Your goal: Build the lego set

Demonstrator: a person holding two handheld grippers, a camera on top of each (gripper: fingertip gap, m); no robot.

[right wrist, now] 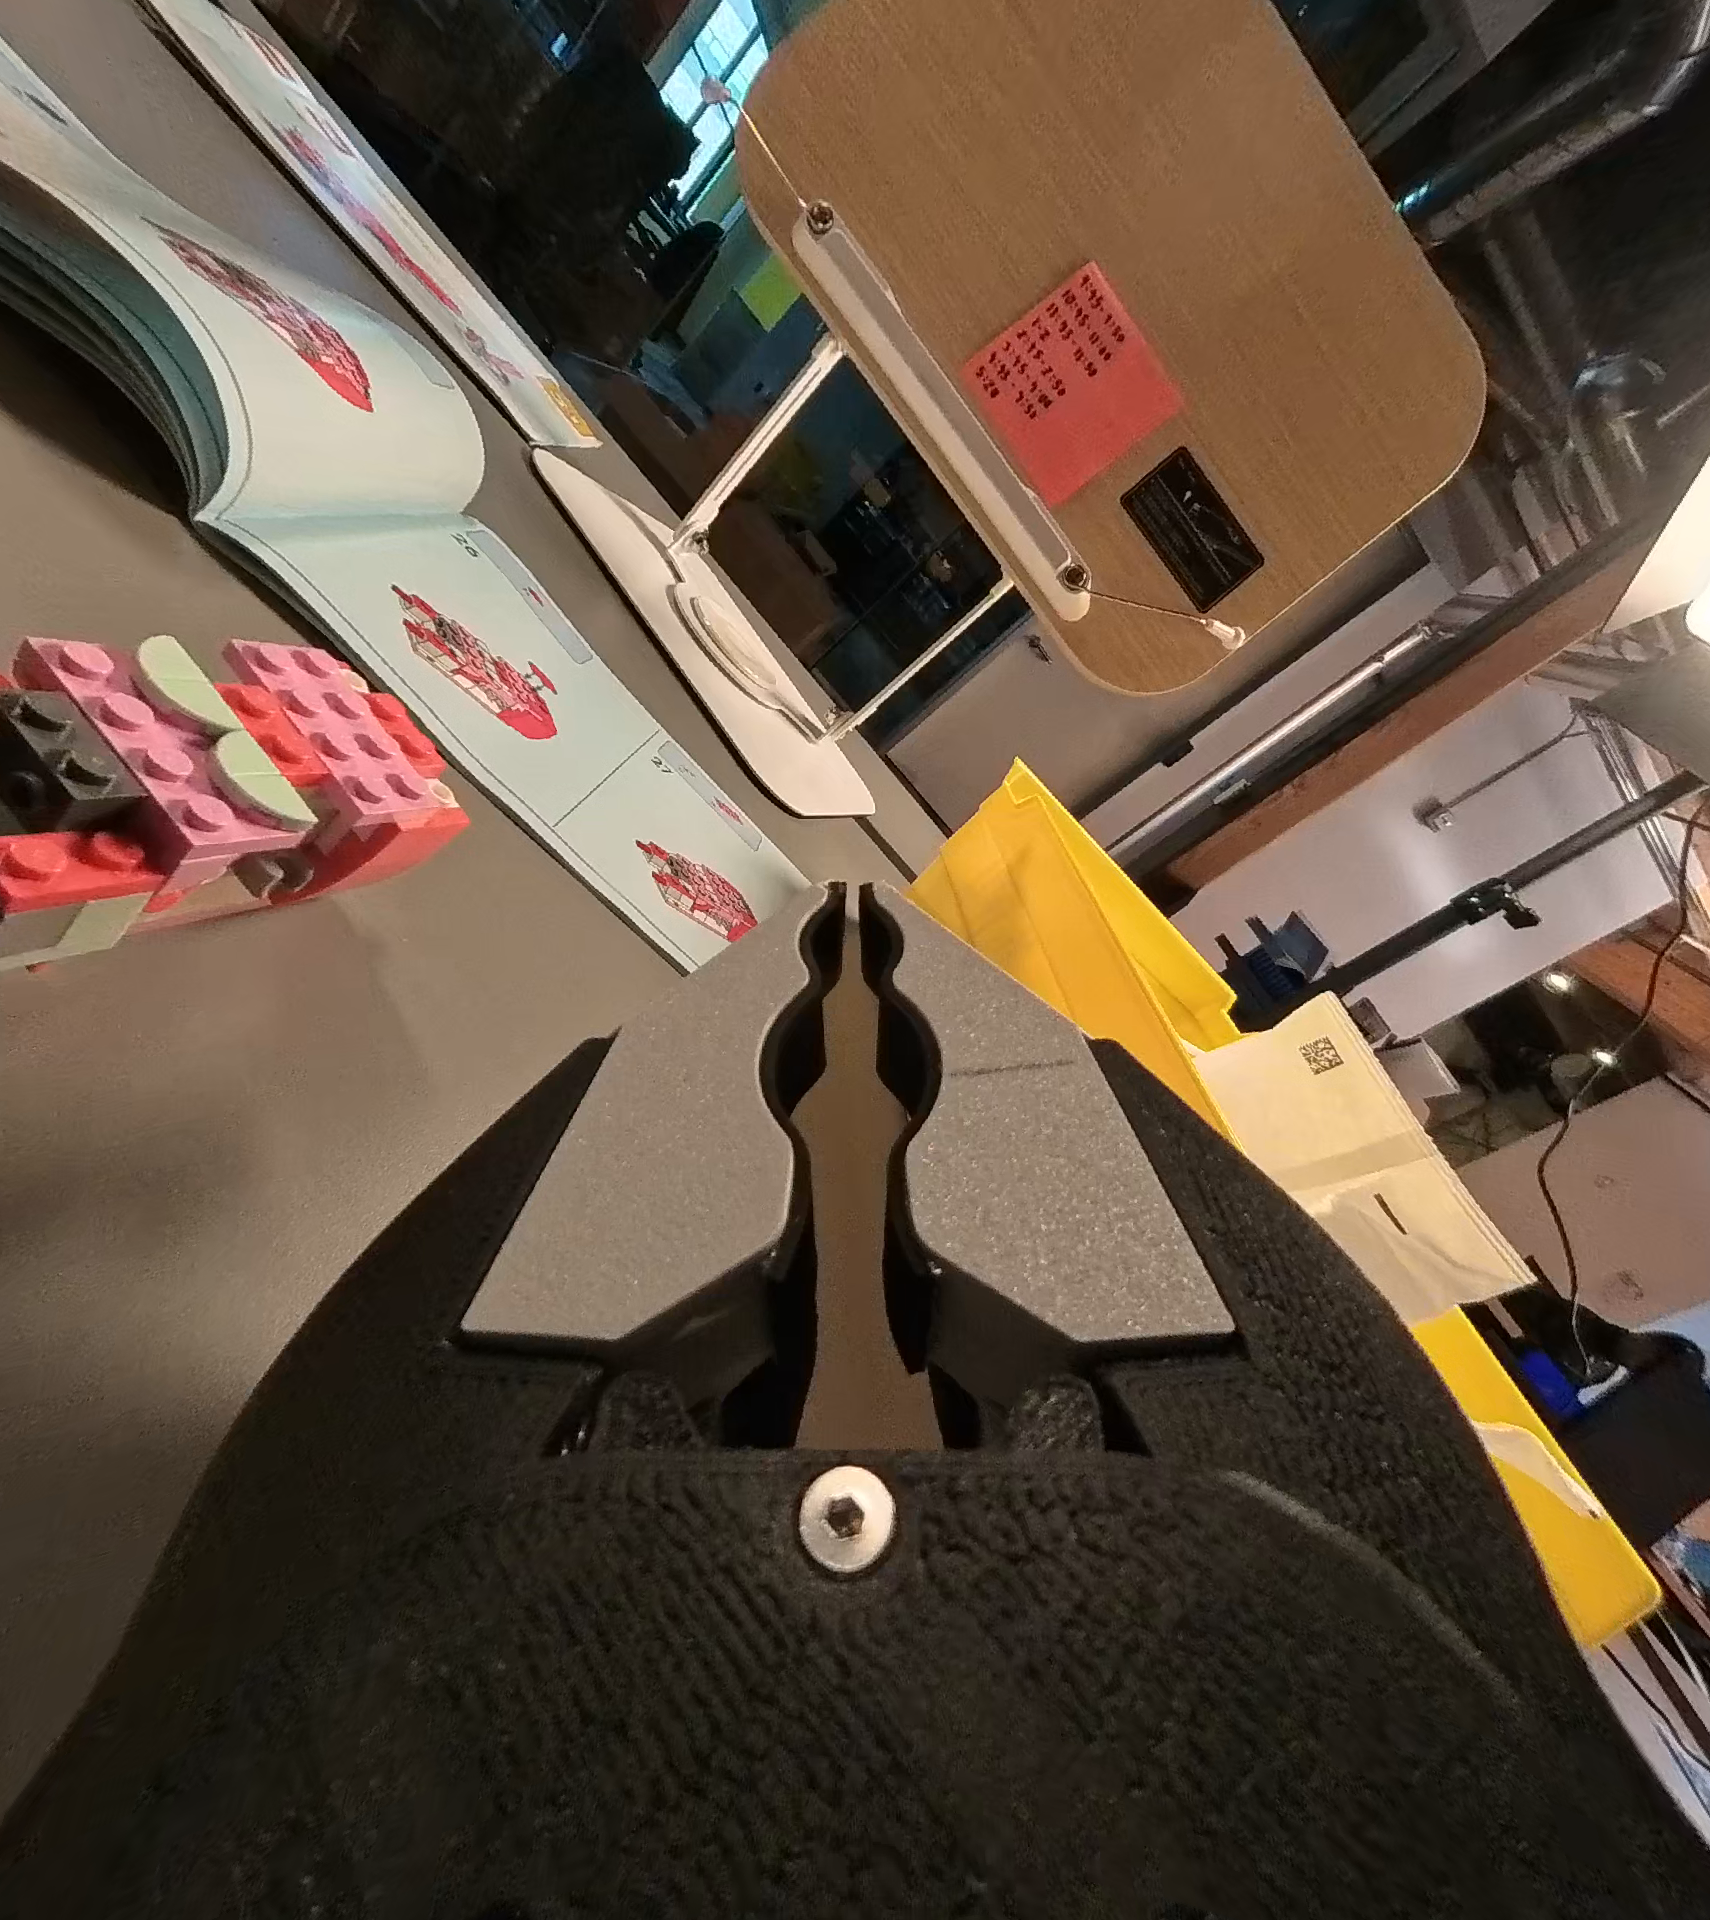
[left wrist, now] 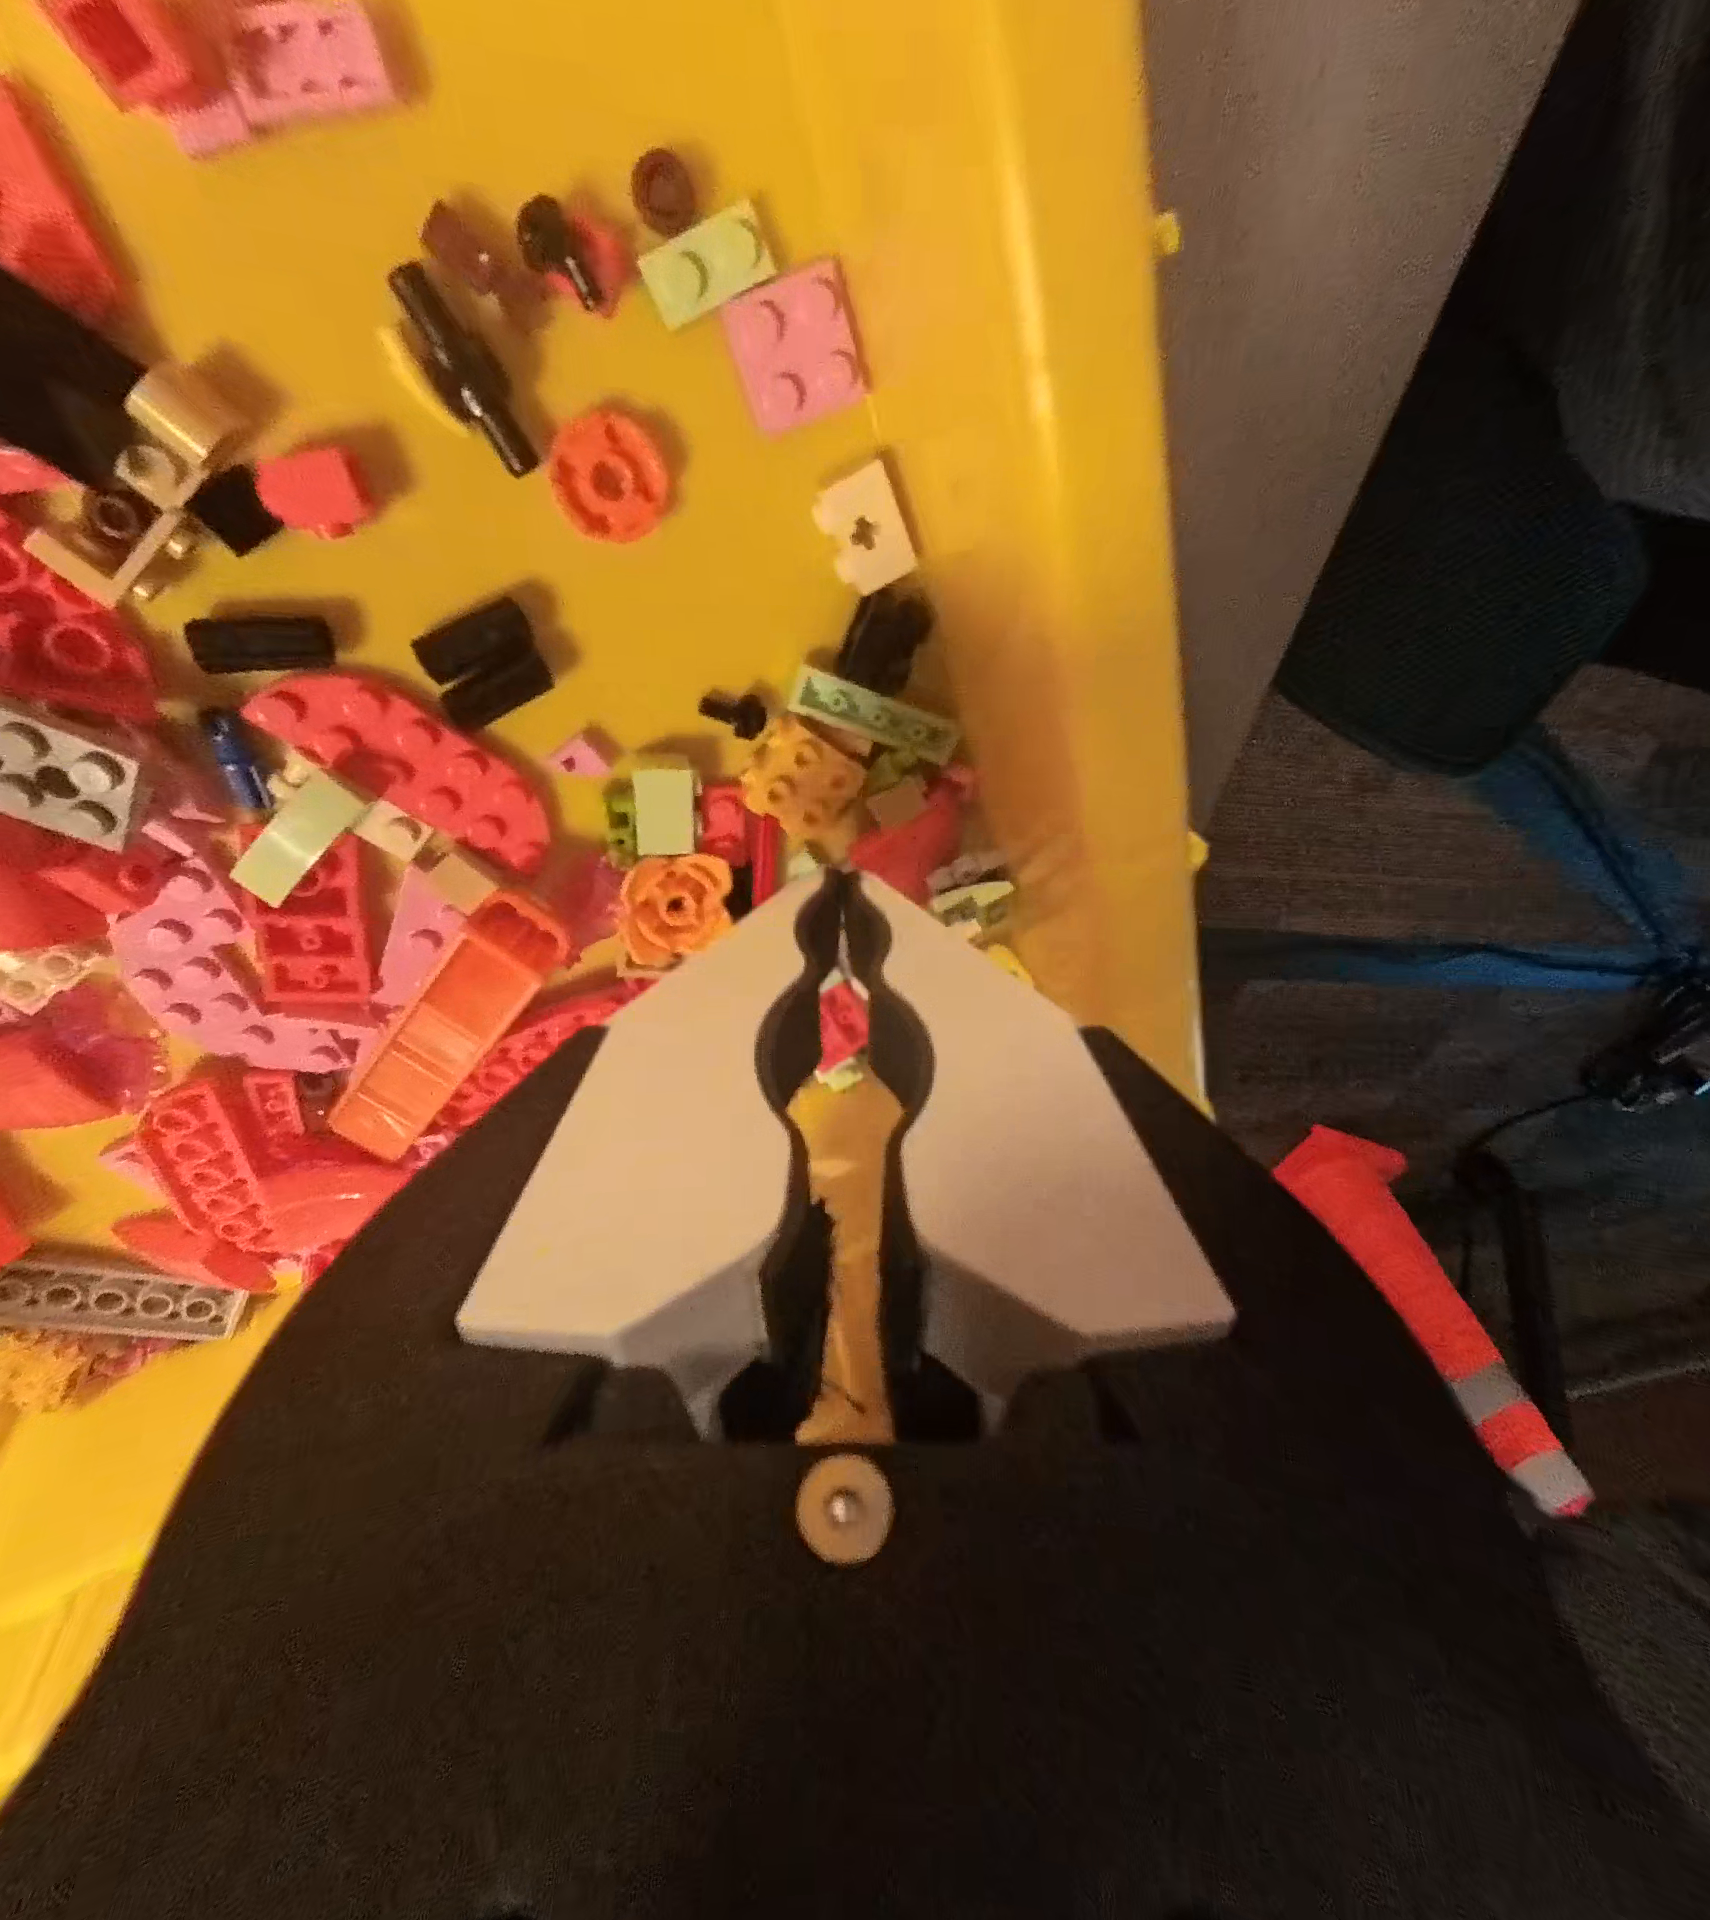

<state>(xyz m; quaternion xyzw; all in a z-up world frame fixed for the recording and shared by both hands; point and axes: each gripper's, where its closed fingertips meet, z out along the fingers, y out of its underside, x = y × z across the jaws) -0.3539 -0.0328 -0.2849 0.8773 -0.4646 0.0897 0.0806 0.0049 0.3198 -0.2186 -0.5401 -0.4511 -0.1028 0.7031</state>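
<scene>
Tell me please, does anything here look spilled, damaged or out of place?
Nothing stands out. Loose bricks lie jumbled inside the yellow bin, as expected. The brick model sits intact on the grey table beside an open instruction booklet.

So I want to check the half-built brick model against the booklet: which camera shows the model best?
The right wrist view: the brick model stands on the grey table beside the open booklet. The left wrist view shows none of it, only loose bricks in the yellow bin.
</scene>
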